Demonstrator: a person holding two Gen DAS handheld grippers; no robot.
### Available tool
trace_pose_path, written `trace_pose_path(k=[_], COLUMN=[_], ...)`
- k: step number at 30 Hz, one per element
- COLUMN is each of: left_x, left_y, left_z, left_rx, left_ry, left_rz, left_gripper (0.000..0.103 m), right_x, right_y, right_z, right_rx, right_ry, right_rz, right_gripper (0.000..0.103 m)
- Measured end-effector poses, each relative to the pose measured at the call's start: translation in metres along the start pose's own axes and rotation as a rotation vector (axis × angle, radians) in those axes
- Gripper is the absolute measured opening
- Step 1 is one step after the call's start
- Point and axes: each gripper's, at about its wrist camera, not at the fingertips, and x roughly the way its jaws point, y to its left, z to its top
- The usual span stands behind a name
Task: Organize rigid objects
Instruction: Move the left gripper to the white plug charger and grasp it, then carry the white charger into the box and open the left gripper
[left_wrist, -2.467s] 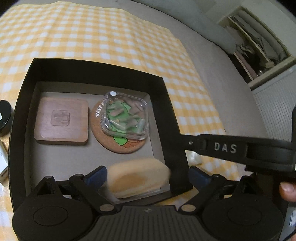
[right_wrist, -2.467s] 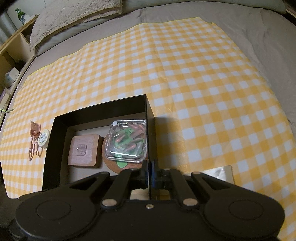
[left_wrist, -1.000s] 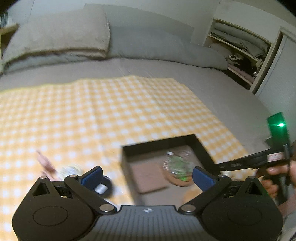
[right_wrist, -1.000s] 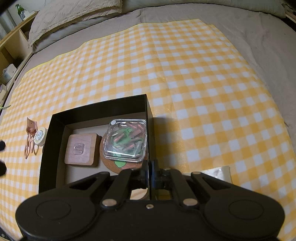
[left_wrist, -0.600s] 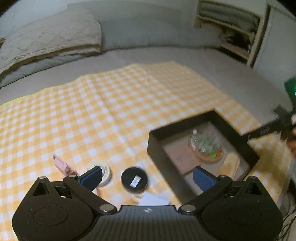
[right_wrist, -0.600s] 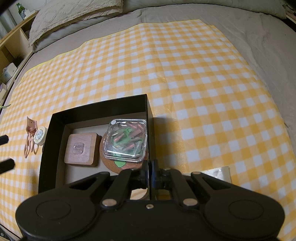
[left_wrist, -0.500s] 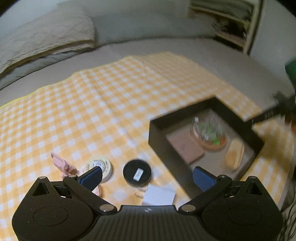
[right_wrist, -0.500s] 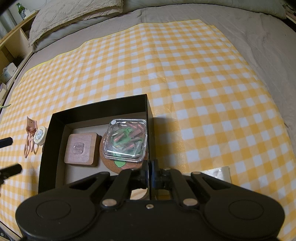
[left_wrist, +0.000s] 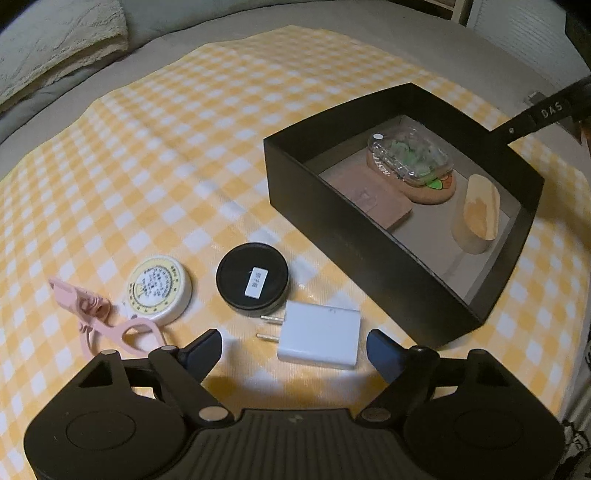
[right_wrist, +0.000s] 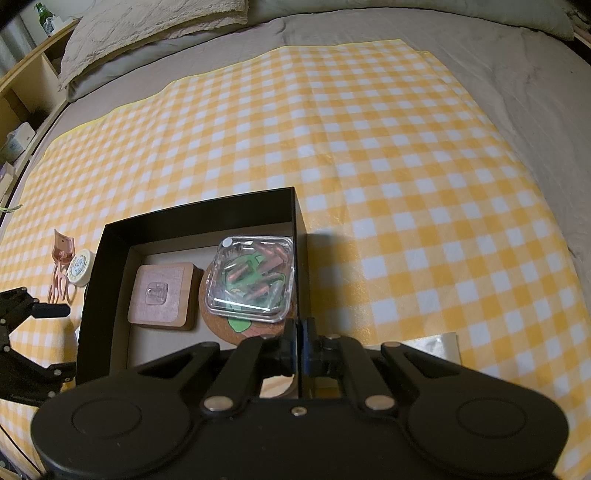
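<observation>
Rigid objects are partly sorted: some lie in the black box and some are on the yellow checked cloth spread over the bed. Going from the left in your left wrist view, four things wait outside the box. First comes the pink clip, then the round cream tin touching it, then the round black tin with a white label, then the white plug lying flat just beside the black tin and near the box wall. Your left tool is wide open and holds nothing; it hovers low over the cloth with the plug right between its fingers. So the plug looks like the next thing to pick up. Further right, inside the box, four things are put away: the square wooden coaster, the round cork coaster, the clear plastic case resting on top of that cork coaster, and the oval wooden piece near the right wall. Your right tool is closed on the near right wall of the box, so it steadies the box. I think you are about halfway: four in, four to go.
</observation>
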Motion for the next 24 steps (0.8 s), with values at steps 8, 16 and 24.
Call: trace_pose_path(k=[8, 16, 24], left_x=[0.017, 0.017, -0.001], left_y=[-0.003, 0.004, 0.027], left_z=[0.006, 0.008, 0.002], left_rx=[-0.012, -0.114, -0.383], left_ry=[0.007, 0.017, 0.038], left_rz=[-0.021, -0.022, -0.044], left_gripper=[0.071, 0.065, 0.065], right_x=[0.0, 0.0, 0.0], right_y=[0.001, 0.001, 0.002], right_z=[0.0, 0.0, 0.0], right_rx=[-0.002, -0.007, -0.006], right_ry=[0.0, 0.0, 0.0], right_rz=[0.0, -0.006, -0.006], right_gripper=[0.004, 0.004, 0.004])
